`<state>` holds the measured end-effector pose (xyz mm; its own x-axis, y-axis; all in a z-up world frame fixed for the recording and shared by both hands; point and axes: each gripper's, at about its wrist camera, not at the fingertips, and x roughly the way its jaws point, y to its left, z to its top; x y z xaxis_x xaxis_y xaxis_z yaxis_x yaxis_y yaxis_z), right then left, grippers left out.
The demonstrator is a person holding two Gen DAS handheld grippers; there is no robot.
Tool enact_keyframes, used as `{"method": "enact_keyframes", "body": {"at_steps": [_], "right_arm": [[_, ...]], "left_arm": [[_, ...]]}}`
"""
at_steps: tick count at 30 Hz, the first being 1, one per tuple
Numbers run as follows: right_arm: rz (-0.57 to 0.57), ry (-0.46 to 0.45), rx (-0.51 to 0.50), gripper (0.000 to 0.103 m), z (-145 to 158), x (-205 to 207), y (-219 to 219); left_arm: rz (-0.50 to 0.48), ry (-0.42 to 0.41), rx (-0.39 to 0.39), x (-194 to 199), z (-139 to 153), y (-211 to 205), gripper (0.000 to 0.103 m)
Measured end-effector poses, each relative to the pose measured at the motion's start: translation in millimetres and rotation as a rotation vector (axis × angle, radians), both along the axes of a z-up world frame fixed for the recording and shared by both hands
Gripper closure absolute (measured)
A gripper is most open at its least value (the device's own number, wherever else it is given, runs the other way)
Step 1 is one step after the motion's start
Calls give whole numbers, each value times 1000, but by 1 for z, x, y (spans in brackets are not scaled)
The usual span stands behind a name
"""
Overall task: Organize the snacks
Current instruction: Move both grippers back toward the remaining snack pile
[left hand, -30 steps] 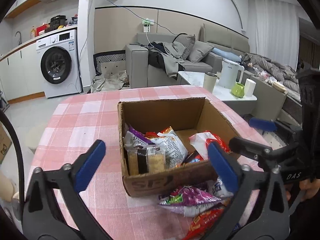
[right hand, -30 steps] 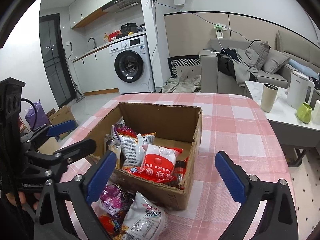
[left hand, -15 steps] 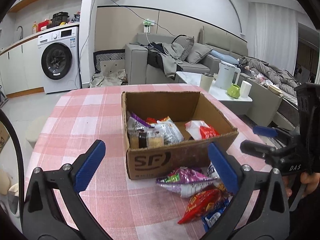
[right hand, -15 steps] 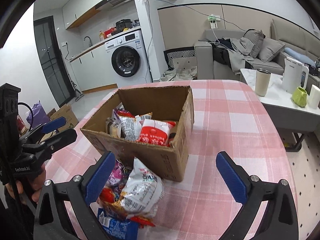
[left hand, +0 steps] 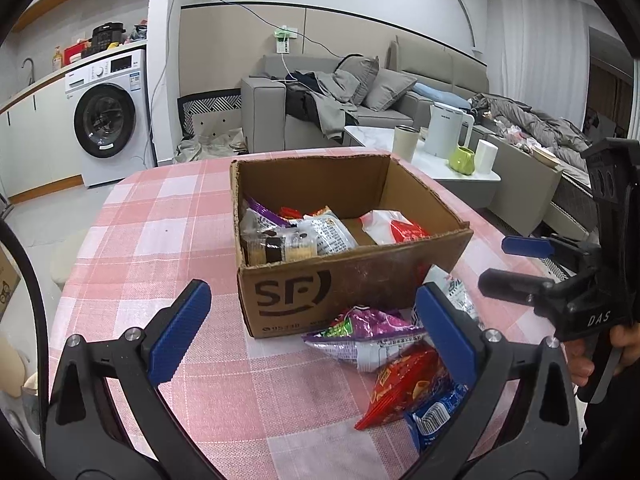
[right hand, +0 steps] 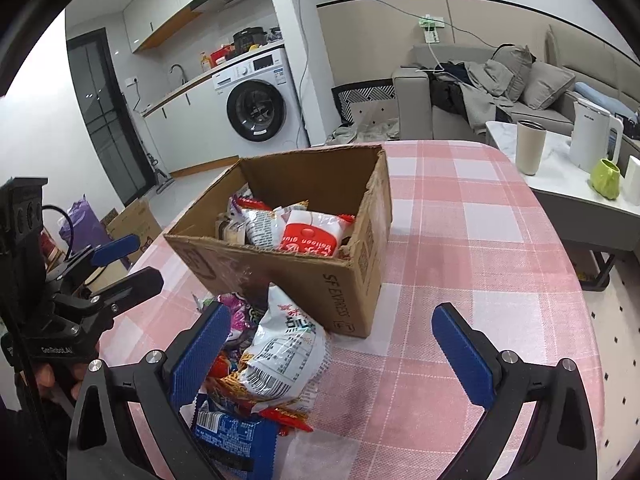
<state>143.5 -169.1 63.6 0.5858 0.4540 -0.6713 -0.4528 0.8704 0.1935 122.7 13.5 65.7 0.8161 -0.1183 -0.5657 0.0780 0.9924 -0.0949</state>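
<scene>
— What are your fingers doing?

— My left gripper (left hand: 312, 332) and right gripper (right hand: 340, 344) both hang spread wide, empty, above the pink checked tabletop (left hand: 168, 216).

— And the snacks?

— Several packets lie inside the brown open-topped cardboard box (left hand: 320, 288) in the middle. Near its front, on the cloth, sit a purple foil packet (left hand: 360, 332), a red crinkled packet (left hand: 400, 392), a blue wrapper (right hand: 232, 432) and a white printed bag (right hand: 284, 356).

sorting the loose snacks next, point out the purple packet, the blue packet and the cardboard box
purple packet (left hand: 366, 326), left wrist view, middle of its crinkled face
blue packet (right hand: 232, 432), right wrist view, centre of the wrapper
cardboard box (left hand: 312, 292), left wrist view, front wall by the logo
</scene>
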Motion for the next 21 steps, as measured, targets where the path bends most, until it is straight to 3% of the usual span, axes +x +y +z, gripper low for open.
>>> {"method": "enact_keyframes", "body": {"at_steps": [13, 21], "right_arm": [[68, 57, -100, 1, -25, -1, 25], [90, 72, -86, 1, -27, -3, 28]], "left_arm": [[3, 25, -3, 6, -6, 4, 1], [16, 40, -13, 11, -10, 10, 1]]}}
